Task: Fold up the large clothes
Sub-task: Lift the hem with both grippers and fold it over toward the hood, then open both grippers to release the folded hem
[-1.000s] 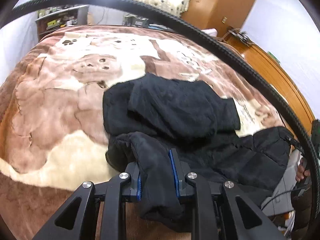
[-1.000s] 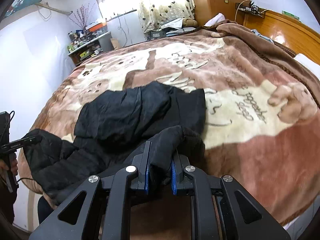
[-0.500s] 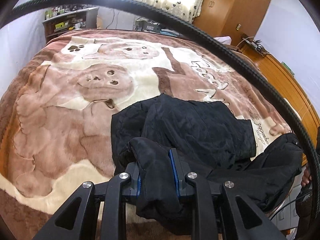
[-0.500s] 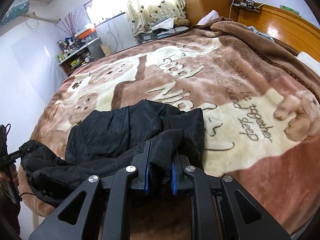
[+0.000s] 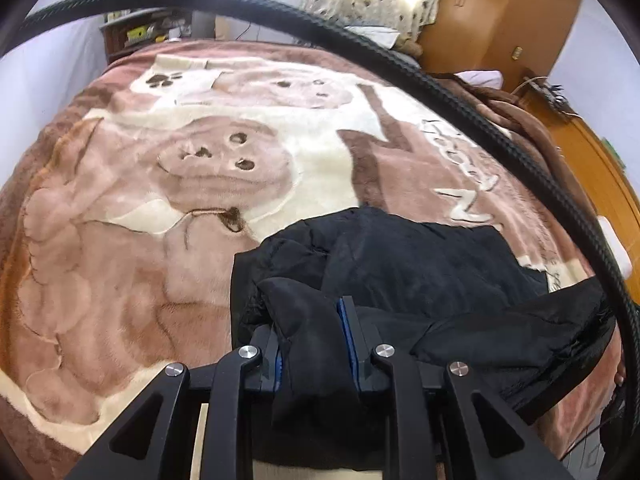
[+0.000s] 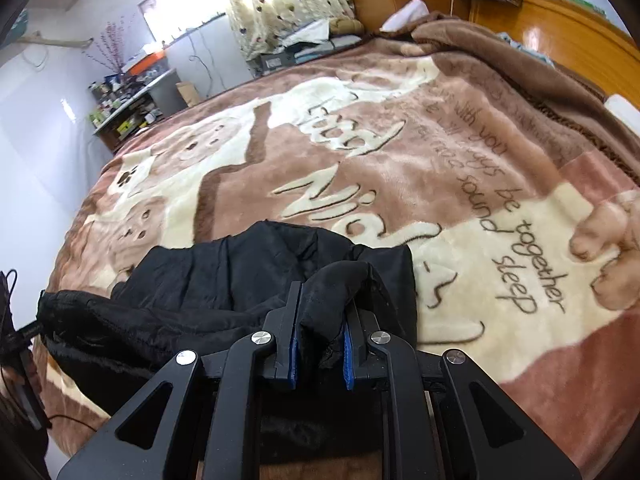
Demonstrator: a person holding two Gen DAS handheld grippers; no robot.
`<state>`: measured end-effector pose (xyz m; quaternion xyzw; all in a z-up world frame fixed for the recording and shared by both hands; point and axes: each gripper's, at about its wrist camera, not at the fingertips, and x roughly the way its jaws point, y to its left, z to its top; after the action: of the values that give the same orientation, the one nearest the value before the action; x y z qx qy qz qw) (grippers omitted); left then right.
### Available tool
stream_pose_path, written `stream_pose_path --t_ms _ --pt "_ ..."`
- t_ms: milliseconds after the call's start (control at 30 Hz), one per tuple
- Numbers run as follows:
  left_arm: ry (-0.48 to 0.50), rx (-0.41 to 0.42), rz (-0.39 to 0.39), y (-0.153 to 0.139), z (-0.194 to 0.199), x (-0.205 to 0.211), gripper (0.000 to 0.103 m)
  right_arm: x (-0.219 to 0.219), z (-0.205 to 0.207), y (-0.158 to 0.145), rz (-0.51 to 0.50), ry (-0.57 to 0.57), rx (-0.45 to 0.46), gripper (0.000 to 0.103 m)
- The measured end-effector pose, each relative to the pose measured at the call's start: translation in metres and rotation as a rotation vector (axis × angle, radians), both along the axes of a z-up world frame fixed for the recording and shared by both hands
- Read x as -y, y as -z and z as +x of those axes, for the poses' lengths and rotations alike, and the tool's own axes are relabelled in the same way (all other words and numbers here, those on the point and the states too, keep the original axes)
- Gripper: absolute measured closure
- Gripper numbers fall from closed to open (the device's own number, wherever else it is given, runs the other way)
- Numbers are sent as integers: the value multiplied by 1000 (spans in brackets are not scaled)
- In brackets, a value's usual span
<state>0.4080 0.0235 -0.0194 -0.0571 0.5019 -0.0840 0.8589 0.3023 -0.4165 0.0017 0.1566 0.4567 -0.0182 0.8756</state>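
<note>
Left wrist view: the left tool [image 5: 312, 340] pinches a bunched edge of the black jacket [image 5: 400, 264], as the right tool [image 6: 320, 340] grips another, apparently to carry the near hem over the garment lying on the bed's blanket [image 5: 120, 200].

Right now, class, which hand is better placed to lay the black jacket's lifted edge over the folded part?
Neither alone: the left gripper and right gripper each pinch the black jacket, so both move together.
</note>
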Motion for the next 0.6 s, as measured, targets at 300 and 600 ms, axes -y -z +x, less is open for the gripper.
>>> stream_pose_path --t_ms 300,600 --pt "-86 -109 -3 49 57 4 76 9 56 53 30 70 -134 82" --pt "-153 -130 -105 53 67 -11 68 30 67 52 196 152 -146 75"
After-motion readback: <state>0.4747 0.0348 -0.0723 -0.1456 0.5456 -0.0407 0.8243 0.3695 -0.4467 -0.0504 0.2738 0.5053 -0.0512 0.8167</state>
